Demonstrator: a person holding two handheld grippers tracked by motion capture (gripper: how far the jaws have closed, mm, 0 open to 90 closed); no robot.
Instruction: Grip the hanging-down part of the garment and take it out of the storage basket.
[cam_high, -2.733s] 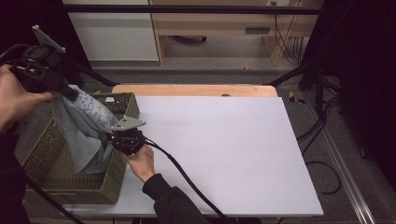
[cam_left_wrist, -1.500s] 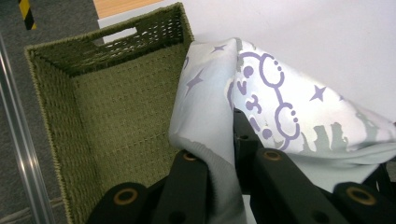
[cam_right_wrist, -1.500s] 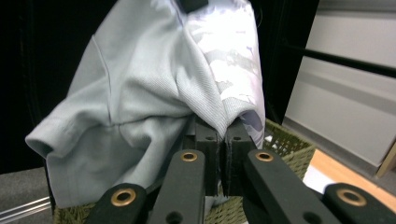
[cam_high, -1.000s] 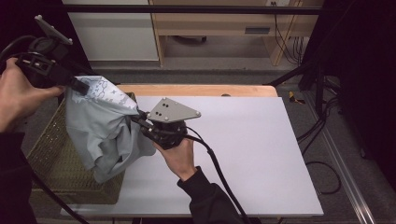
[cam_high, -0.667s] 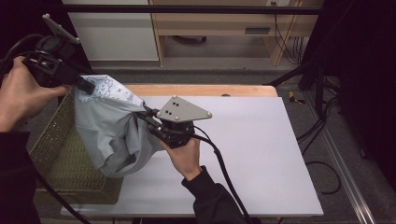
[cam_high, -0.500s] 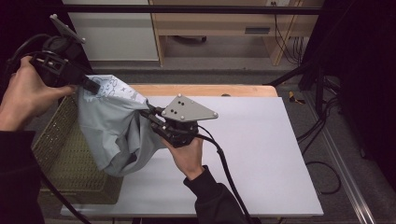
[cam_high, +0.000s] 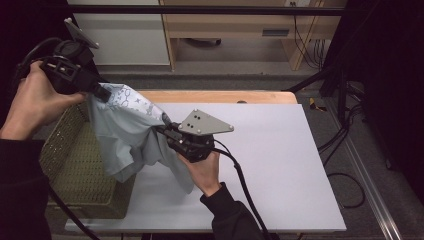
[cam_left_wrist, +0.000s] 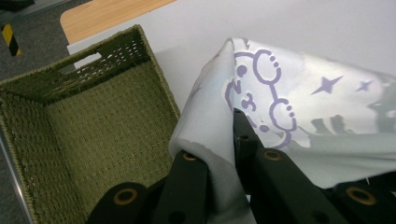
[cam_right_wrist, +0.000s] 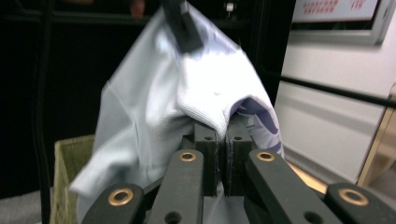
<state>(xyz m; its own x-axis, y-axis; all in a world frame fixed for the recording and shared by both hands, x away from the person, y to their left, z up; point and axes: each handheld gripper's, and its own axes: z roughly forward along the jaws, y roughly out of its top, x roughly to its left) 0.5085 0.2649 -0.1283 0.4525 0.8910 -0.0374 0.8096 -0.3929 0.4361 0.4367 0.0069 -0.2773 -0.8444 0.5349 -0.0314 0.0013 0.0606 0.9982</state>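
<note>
Above the left end of the white worktop (cam_high: 280, 150), a pale blue garment (cam_high: 130, 140) printed with purple stars and rounded shapes hangs stretched between two hand-held grippers. The left gripper (cam_high: 102, 92) is raised high over the far corner of the olive woven basket (cam_high: 65, 160), its jaws clamped on a fold of the garment near the printed part; in the left gripper view the cloth (cam_left_wrist: 289, 107) is pinched between the two black jaws, with the basket's open inside (cam_left_wrist: 93, 126) below and to one side. The right gripper (cam_high: 167, 127) sits lower and nearer the middle of the worktop, pointing toward the left gripper, with its grey three-cornered plate (cam_high: 205, 122) on top and a black cable (cam_high: 245, 185) trailing back along the person's sleeve. Its jaws are pressed together on a ribbed edge of the garment, as the right gripper view shows, where the fabric (cam_right_wrist: 187, 98) bunches right at the closed tips and rises toward the other gripper's black jaw (cam_right_wrist: 180, 23) at the top. From the line between the two grips the rest of the garment droops down, partly over the basket's near right wall and partly over the worktop beside it. The basket stands at the worktop's left edge.
</note>
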